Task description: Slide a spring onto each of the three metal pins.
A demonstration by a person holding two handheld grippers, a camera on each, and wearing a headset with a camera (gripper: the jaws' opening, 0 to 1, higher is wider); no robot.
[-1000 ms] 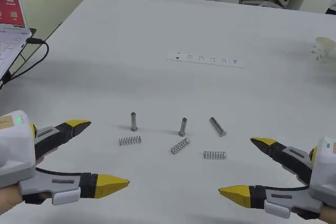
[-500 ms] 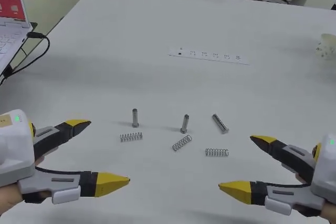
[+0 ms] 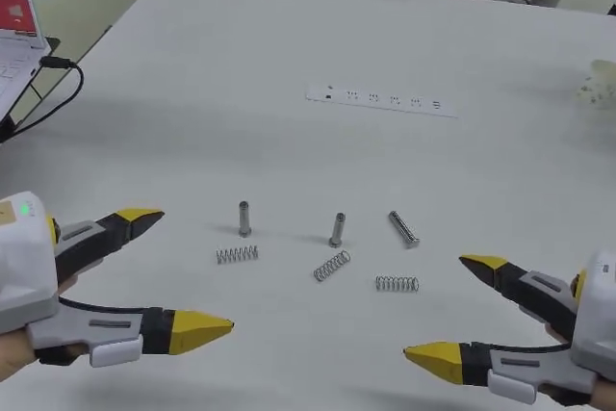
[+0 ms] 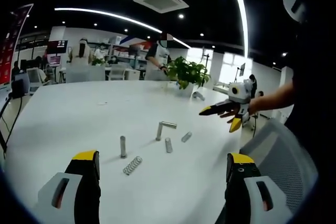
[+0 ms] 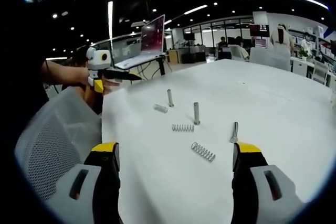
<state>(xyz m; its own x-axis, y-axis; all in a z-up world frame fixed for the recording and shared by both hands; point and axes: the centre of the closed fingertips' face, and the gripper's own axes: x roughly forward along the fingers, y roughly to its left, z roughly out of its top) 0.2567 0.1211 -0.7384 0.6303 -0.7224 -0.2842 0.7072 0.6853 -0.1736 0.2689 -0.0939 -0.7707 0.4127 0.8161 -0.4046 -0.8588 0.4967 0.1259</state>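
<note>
Three metal pins stand in a row on the white table: the left pin [image 3: 243, 219] and the middle pin [image 3: 337, 230] are upright, and the right pin [image 3: 402, 229] lies on its side. A spring lies just in front of each: left spring [image 3: 237, 255], middle spring [image 3: 331, 266], right spring [image 3: 397, 284]. My left gripper [image 3: 192, 269] hovers open at the near left, apart from them. At the near right my right gripper [image 3: 435, 306] is open too and holds nothing. The left gripper view shows the pins [image 4: 123, 146] and springs [image 4: 132, 164] ahead; the right gripper view shows them too [image 5: 196, 113].
A white power strip [image 3: 380, 101] lies farther back at mid-table. A laptop [image 3: 14, 16] with a black cable [image 3: 58, 93] sits at the far left edge. A small white object [image 3: 599, 84] rests at the far right. Office chairs stand beyond the table.
The head view has shifted a little. Both grippers stay open in nearly the same places. Pins and springs have not moved.
</note>
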